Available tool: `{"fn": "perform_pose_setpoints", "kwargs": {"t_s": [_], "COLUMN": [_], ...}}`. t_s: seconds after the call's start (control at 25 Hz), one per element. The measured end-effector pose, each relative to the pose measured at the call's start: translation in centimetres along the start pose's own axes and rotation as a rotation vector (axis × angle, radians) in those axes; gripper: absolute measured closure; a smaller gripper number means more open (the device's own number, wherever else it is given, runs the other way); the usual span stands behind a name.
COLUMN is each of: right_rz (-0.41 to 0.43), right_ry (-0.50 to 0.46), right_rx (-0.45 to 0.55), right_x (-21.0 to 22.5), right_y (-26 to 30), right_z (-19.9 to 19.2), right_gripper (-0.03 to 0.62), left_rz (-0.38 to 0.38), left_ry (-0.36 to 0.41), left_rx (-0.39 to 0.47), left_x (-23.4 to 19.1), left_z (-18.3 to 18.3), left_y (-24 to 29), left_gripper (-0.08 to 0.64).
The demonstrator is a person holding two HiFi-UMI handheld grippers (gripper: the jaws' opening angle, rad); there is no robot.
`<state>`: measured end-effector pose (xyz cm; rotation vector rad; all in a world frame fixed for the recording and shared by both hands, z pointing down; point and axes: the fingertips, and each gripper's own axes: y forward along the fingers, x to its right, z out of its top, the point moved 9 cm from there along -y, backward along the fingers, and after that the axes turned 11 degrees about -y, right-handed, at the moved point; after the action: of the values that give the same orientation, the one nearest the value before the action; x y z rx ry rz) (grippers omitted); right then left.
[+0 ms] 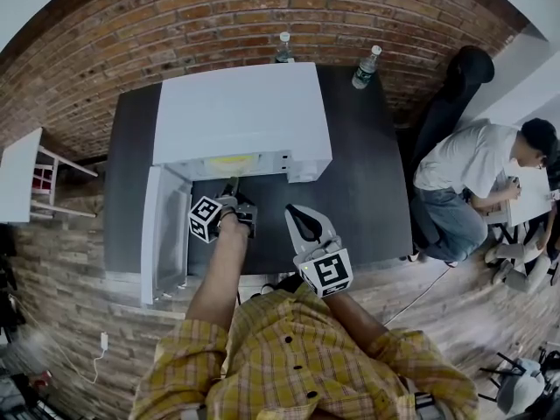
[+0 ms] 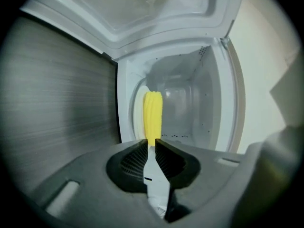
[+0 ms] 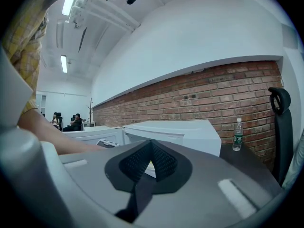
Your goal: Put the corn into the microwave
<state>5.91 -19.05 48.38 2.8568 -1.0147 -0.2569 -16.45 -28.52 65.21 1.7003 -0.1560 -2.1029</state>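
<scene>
The yellow corn (image 2: 153, 112) lies inside the white microwave (image 1: 245, 112), on its round plate near the left side of the cavity. The microwave door (image 1: 166, 226) stands swung open to the left. My left gripper (image 2: 152, 144) is at the mouth of the cavity (image 1: 234, 201), its tips just short of the corn's near end. Its jaws stand a narrow gap apart and nothing is pressed between the pads. My right gripper (image 1: 302, 223) hovers over the dark table in front of the microwave, shut and empty (image 3: 151, 144).
Two water bottles (image 1: 283, 49) (image 1: 367, 66) stand at the table's back edge against the brick wall. A black chair (image 1: 455, 86) and a seated person (image 1: 472, 173) are to the right. A white side table (image 1: 22, 173) is at the left.
</scene>
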Motion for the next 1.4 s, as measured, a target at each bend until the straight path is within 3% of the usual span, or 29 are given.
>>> {"fn": "perform_pose_setpoints", "kwargs": {"t_s": [0.16, 0.4, 0.52, 0.92, 1.4], "right_rz": [-0.001, -0.001, -0.012, -0.024, -0.068], "right_ry": [-0.005, -0.016, -0.021, 0.012, 0.075], "right_rx": [0.004, 0.004, -0.007, -0.015, 0.011], "right_x": [-0.8, -2.1, -2.8, -4.8, -5.6], "right_y": [-0.7, -1.5, -1.8, -2.7, -3.9], "right_z": [0.2, 0.7, 0.9, 1.4, 2.1], "right_gripper": [0.597, 0.597, 0.597, 0.597, 0.597], "left_rz": [-0.034, -0.122, -0.155, -0.258, -0.36], "left_ry": [0.045, 0.07, 0.123, 0.409, 0.94], "left_rx": [-0.028, -0.071, -0.108, -0.236, -0.268], "left_x": [0.8, 1.6, 1.7, 4.4, 8.5], "left_z": [-0.6, -1.4, -1.7, -4.1, -6.9], "left_y": [-1.4, -4.4, -5.5, -10.6, -16.2], "left_gripper": [0.555, 0.56, 0.56, 0.561, 0.563]}}
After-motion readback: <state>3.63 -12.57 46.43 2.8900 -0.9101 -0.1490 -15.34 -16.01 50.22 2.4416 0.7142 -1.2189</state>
